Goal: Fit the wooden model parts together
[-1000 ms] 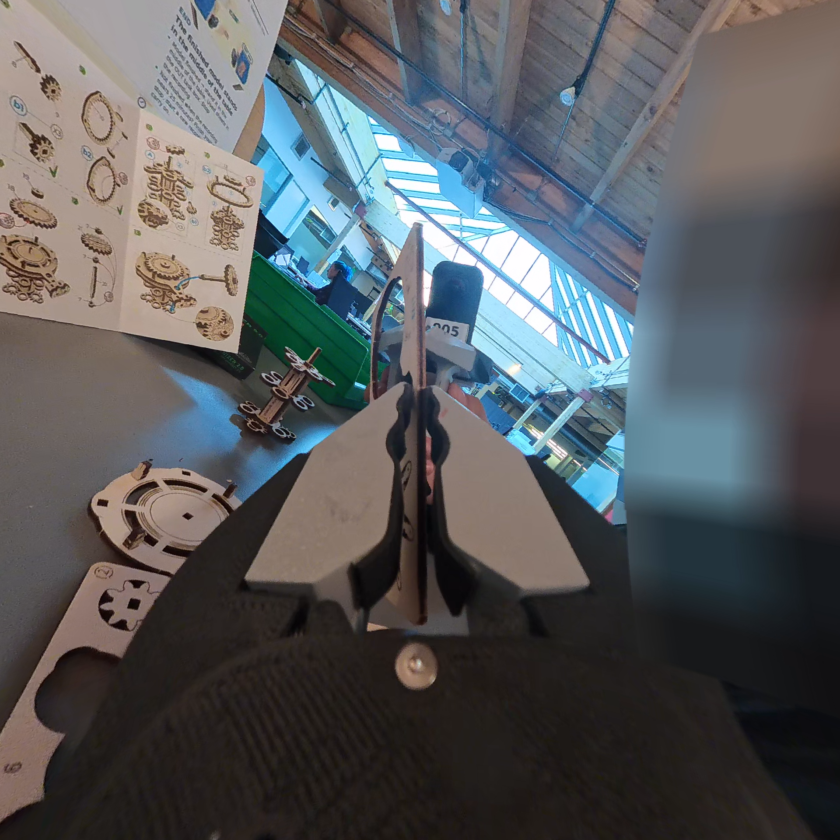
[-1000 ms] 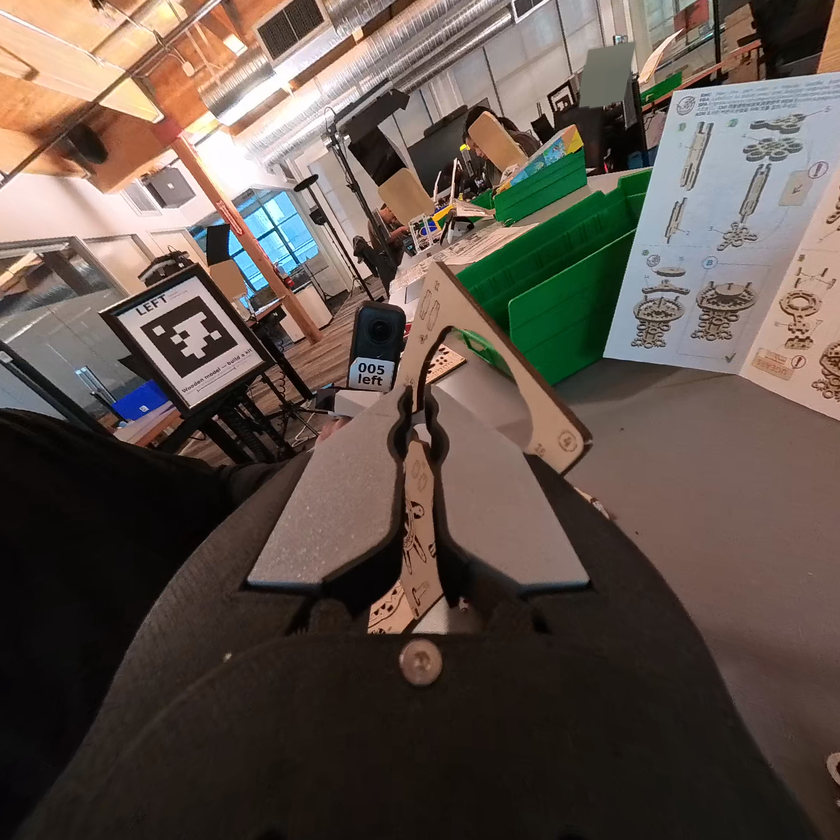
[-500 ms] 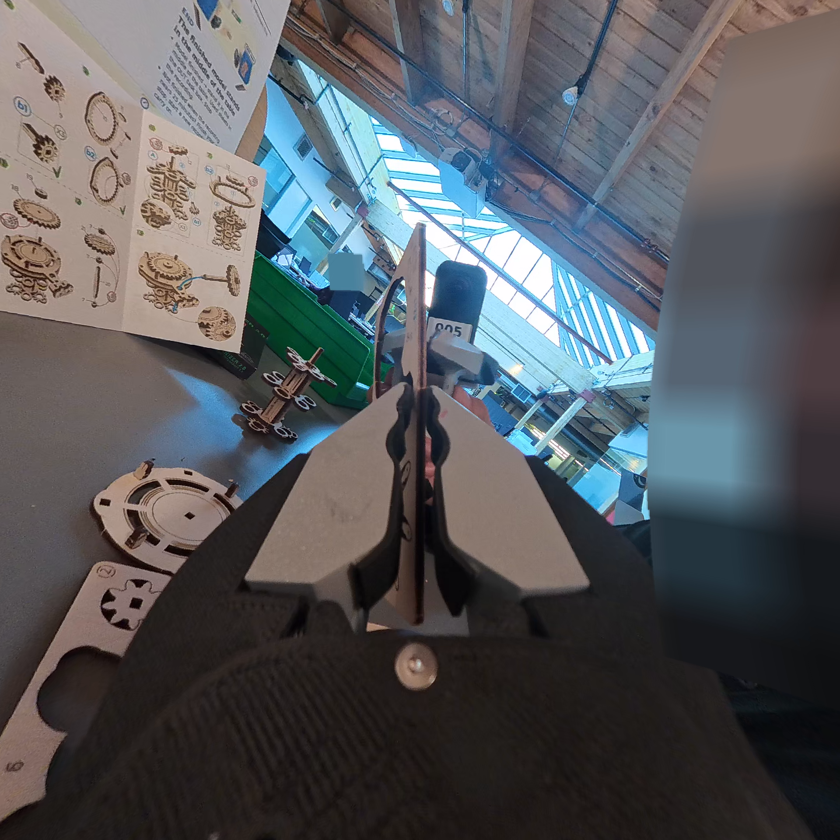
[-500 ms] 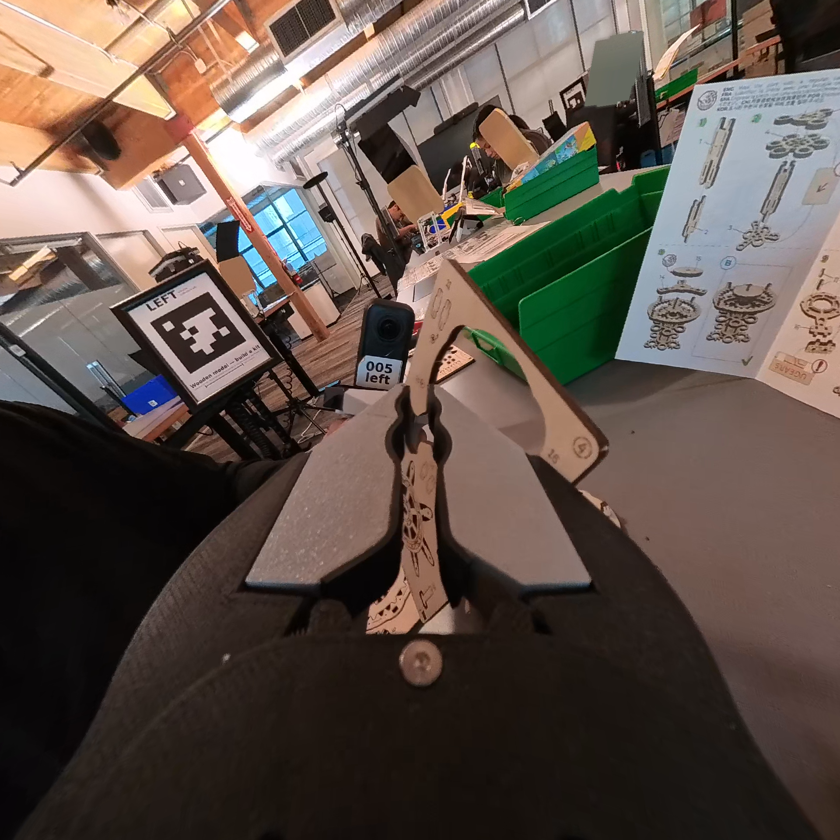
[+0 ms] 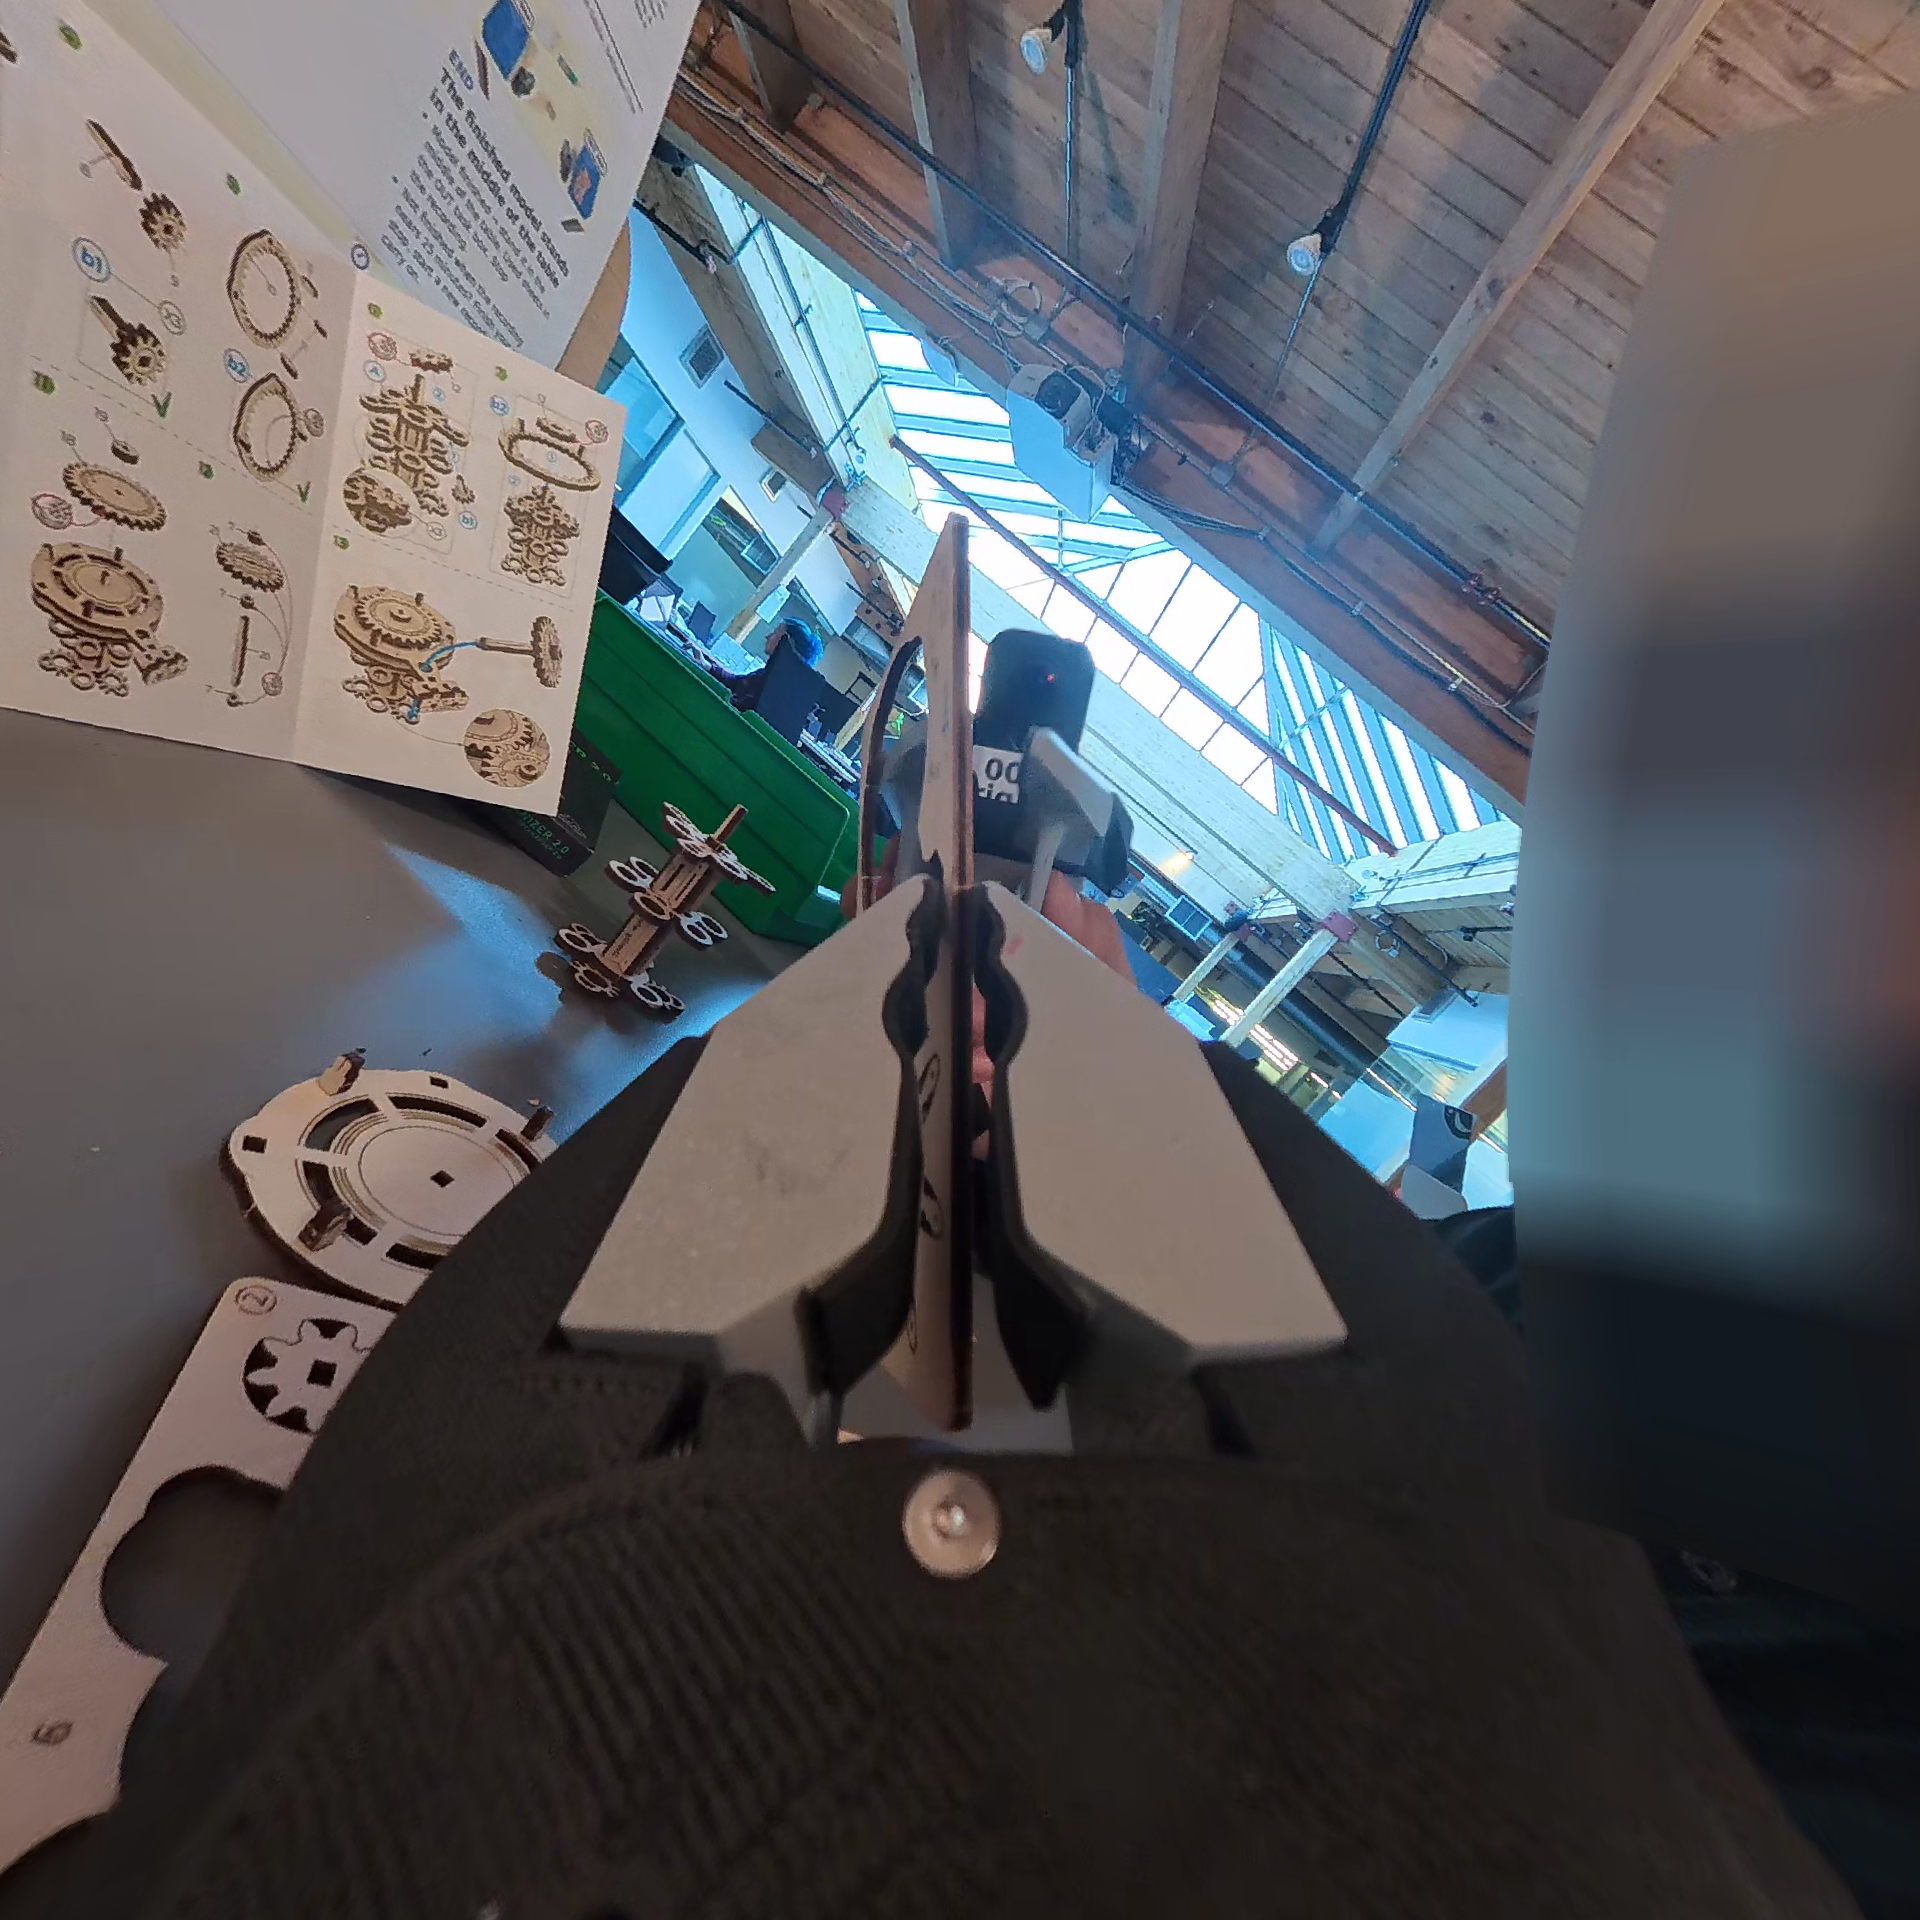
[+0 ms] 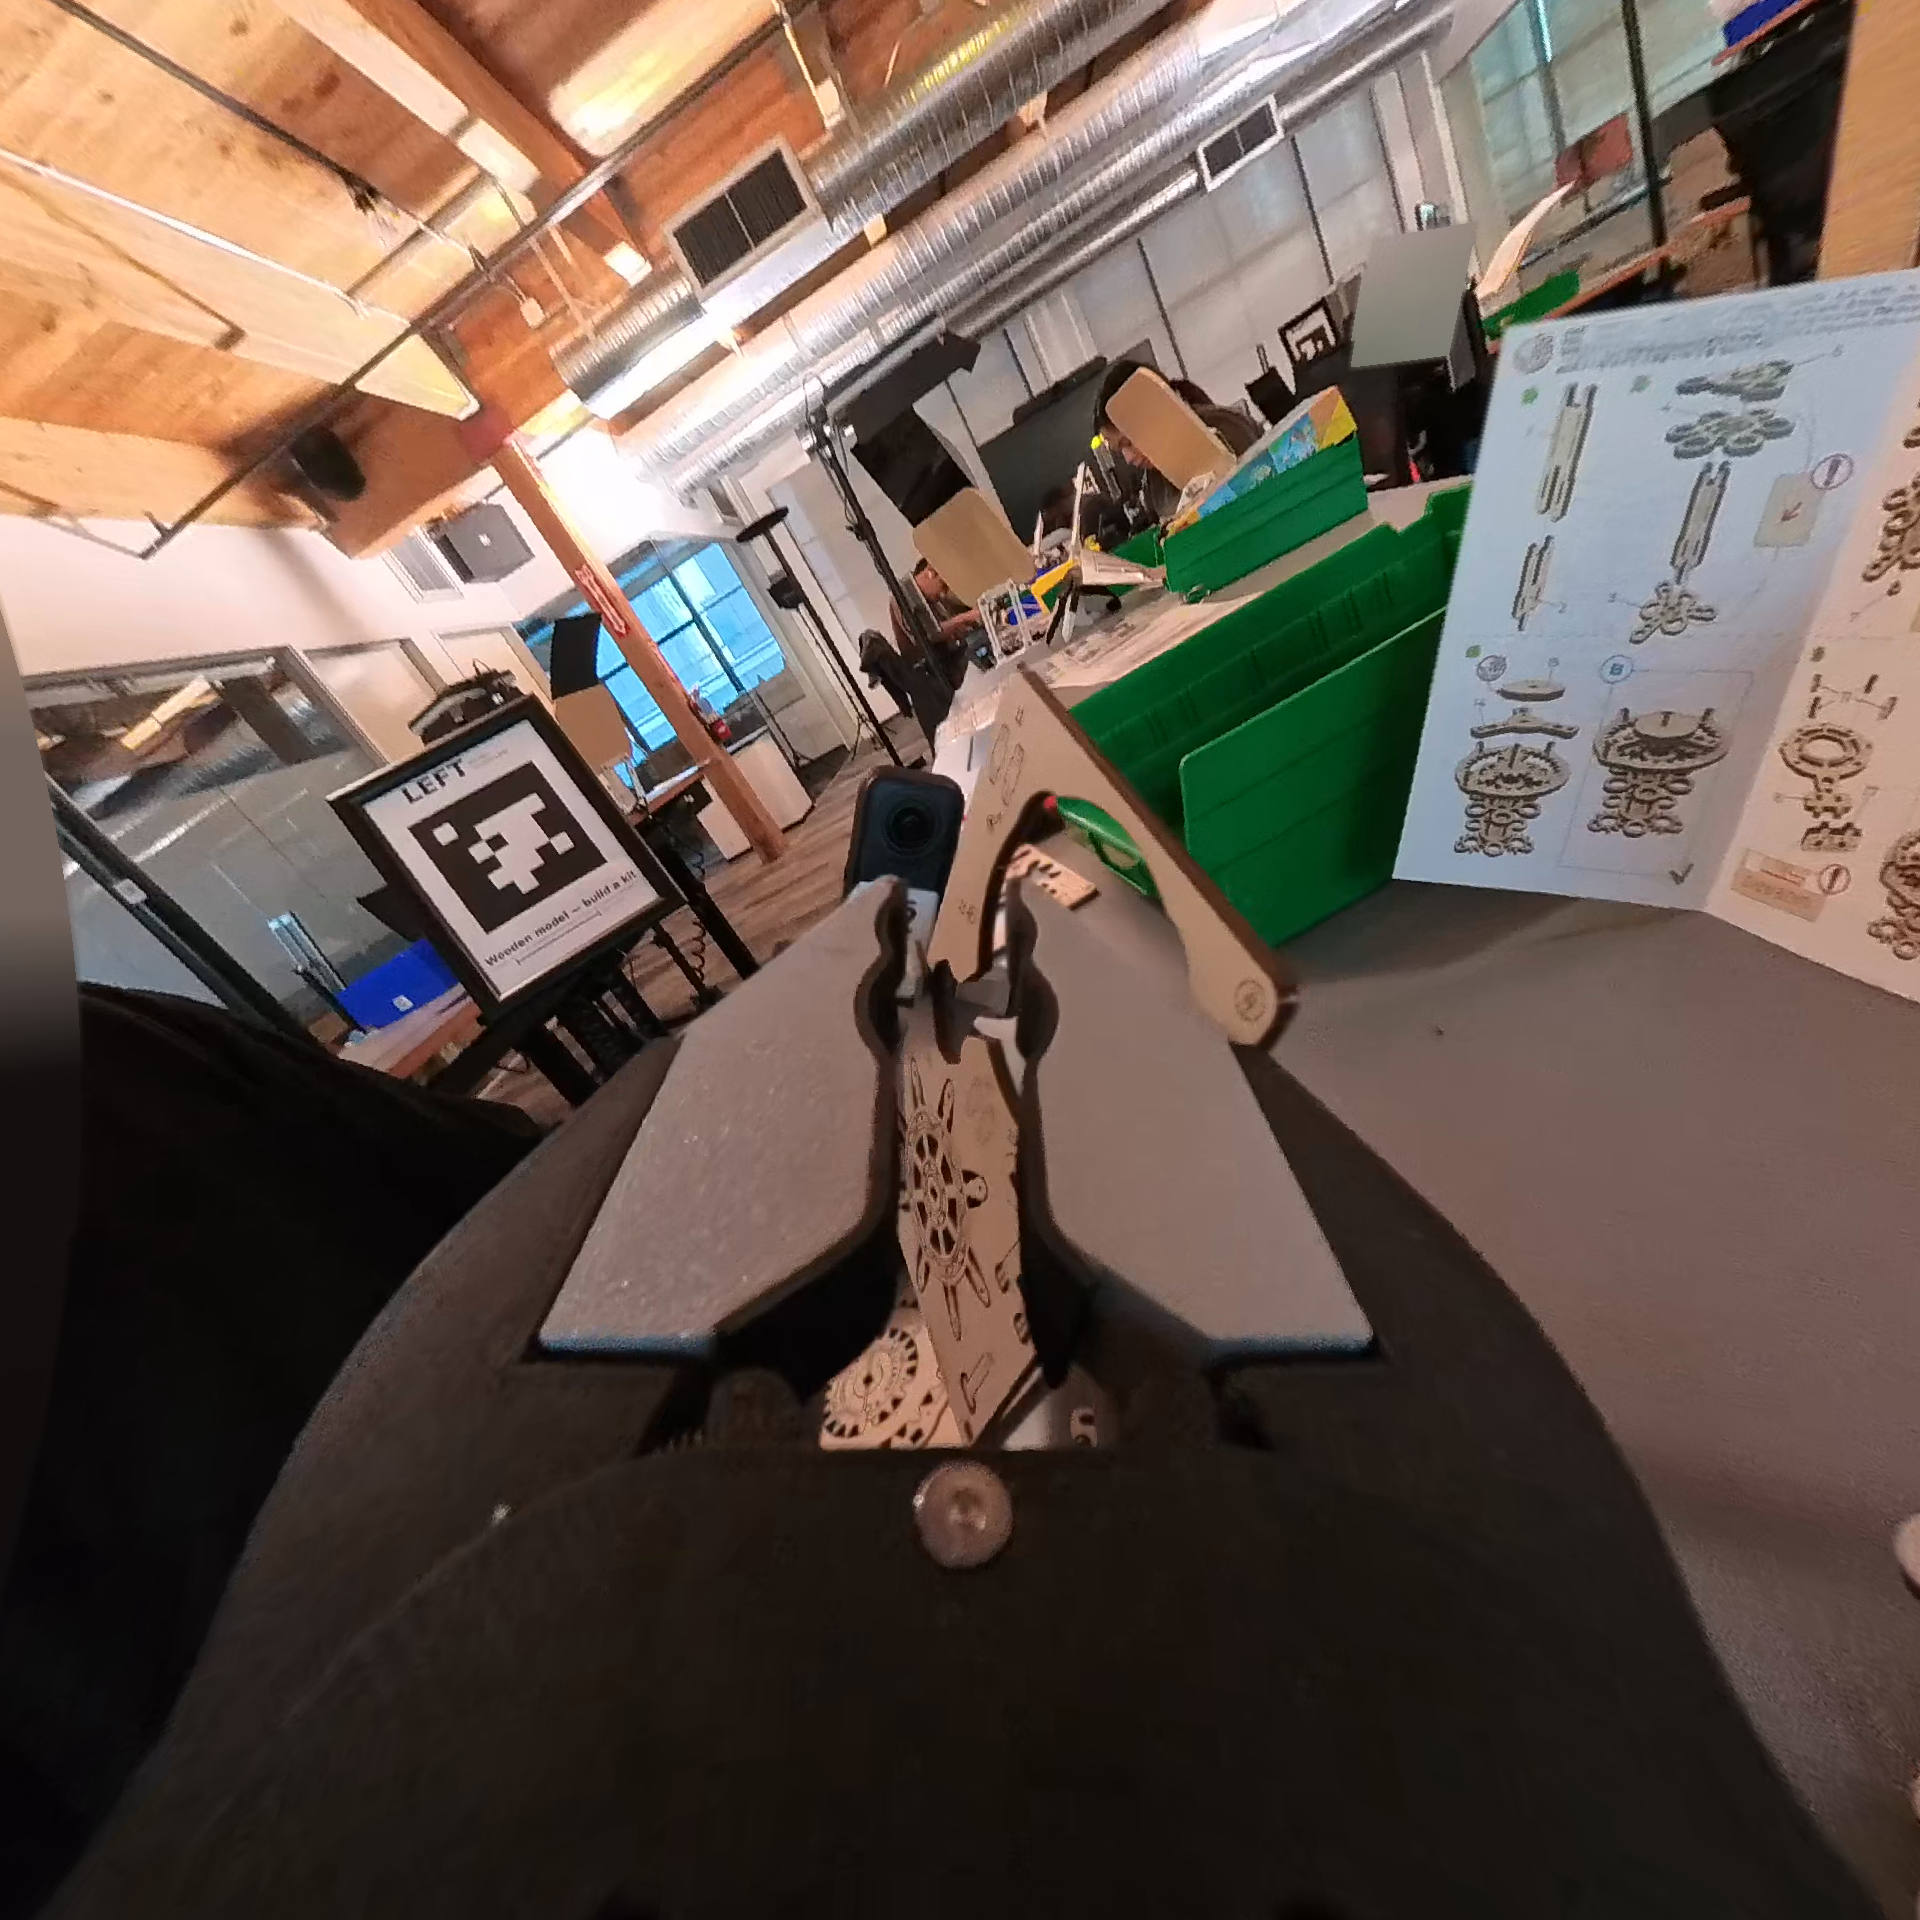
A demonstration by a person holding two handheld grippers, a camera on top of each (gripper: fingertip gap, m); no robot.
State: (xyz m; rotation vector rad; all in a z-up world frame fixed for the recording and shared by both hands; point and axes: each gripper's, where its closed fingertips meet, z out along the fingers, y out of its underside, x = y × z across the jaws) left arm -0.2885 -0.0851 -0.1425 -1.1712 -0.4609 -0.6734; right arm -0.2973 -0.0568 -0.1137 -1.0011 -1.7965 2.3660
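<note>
Left wrist view: wooden sheet [image 5: 951, 1039] between gripper [image 5: 954, 914] fingers

The thin plywood sheet [image 5: 940, 1039] was held up off the desk, edge-on in the left view; the right view showed its laser-cut ship's wheel and a big arched cutout. Down on the desk [image 5: 208, 935] lay a round slotted disc [image 5: 384, 1174], a spent sheet with a gear-shaped hole [image 5: 208, 1455], and farther back a small spindle of flower-shaped plates [image 5: 665, 914], tilted.
</note>
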